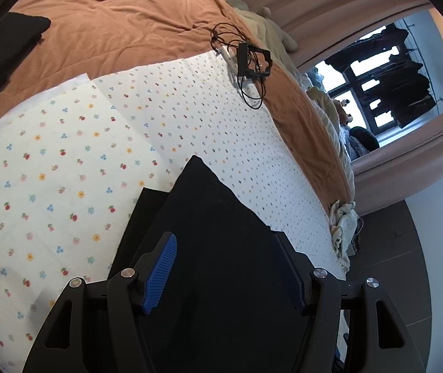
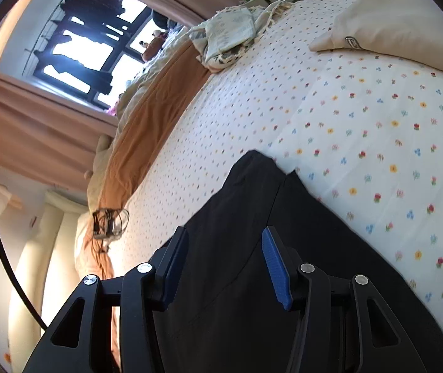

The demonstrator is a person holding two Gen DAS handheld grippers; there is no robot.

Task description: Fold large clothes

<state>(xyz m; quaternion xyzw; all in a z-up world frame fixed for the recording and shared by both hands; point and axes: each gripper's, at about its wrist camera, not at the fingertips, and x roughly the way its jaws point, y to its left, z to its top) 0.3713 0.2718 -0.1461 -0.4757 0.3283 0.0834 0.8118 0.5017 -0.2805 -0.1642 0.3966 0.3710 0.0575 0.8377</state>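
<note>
A black garment (image 1: 218,248) lies on the flowered sheet (image 1: 66,161) of the bed. The left hand-held gripper (image 1: 224,267) stands wide over it, low in the frame. The right hand-held gripper (image 2: 224,264) is wide too.

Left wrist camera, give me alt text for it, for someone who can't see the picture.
The open left gripper, with blue finger pads, is poised over a black garment lying on a white floral bedsheet. Beyond it lie an orange blanket and a black cable bundle, with a curtained window at right.
</note>
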